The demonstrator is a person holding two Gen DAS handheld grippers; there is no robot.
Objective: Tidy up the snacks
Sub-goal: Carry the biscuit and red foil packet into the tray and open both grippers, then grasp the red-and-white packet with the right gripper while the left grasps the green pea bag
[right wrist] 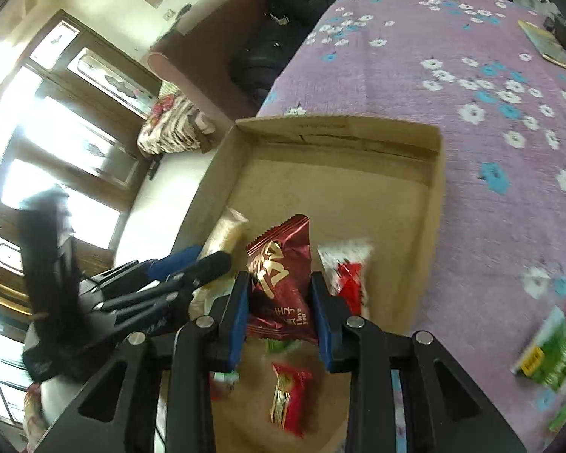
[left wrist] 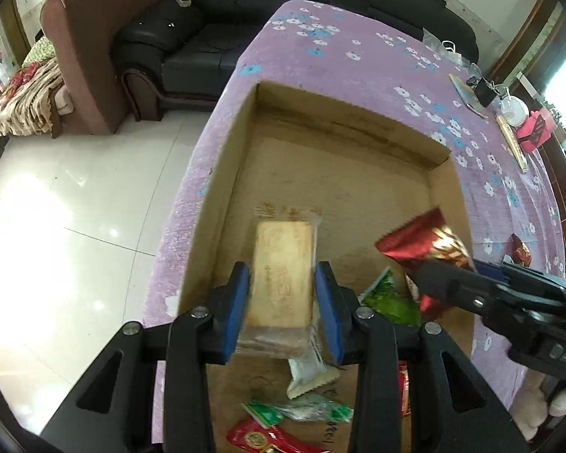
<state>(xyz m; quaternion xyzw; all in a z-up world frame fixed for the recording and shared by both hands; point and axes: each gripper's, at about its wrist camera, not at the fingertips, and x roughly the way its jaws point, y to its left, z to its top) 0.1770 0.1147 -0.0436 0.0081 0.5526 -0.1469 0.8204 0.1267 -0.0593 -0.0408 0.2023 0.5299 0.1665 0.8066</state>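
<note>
Two packets hang over the cardboard box (left wrist: 222, 173), my left gripper (left wrist: 283, 302) pinching a tan wafer bar (left wrist: 283, 275) and my right gripper (right wrist: 279, 313) a red snack pouch (right wrist: 279, 275), so next both jaws must spread above bare floor.

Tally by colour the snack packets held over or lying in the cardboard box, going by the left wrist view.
Red: 3, the held foil packet, the bottom red packet and a half-hidden red packet
Green: 2, the upper green packet and the lower green packet
White: 1, the white packet
Tan: 1, the held bar
Total: 7
</note>
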